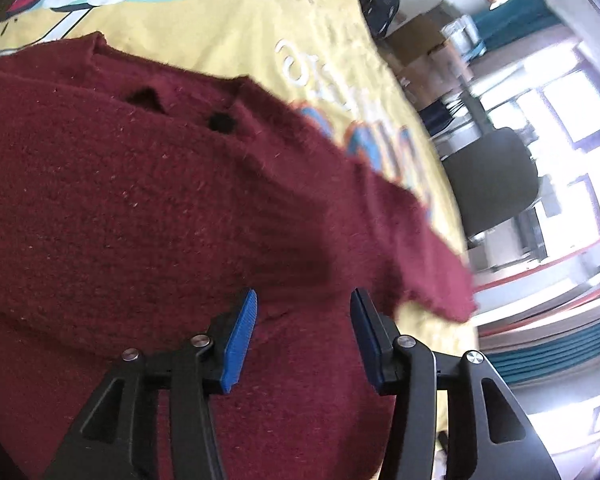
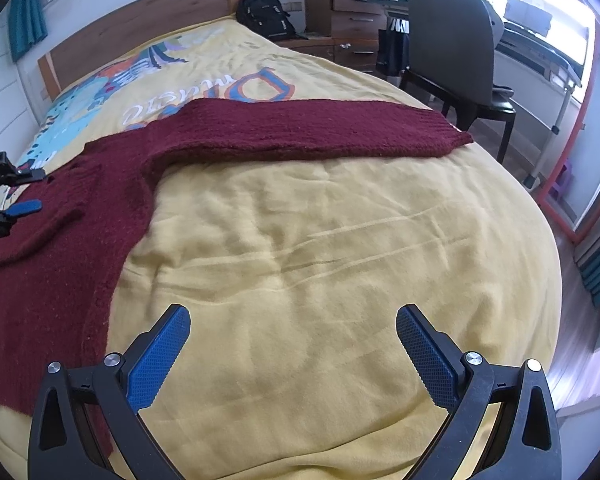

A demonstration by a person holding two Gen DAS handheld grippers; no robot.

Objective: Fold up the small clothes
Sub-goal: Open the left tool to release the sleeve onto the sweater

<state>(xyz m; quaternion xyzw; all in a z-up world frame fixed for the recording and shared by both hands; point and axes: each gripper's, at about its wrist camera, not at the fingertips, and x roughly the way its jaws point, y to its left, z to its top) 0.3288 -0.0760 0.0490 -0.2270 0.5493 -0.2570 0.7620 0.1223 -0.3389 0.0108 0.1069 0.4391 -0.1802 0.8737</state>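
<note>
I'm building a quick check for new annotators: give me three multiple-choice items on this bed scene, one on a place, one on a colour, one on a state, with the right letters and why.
1. Where does the sweater's outstretched sleeve lie?
A. Across the yellow blanket
B. Over the chair
C. On the floor

2. What colour are the pads of the right tool?
A. Red
B. Blue
C. Green

3. How is the left tool at this moment?
A. Shut on the sleeve
B. Shut on the blanket
C. Open above the sweater

Answers:
1 A: the sleeve stretches flat over the blanket toward the bed's edge.
2 B: both pads show blue against black arms.
3 C: a clear gap shows between its pads, with nothing clamped.
</note>
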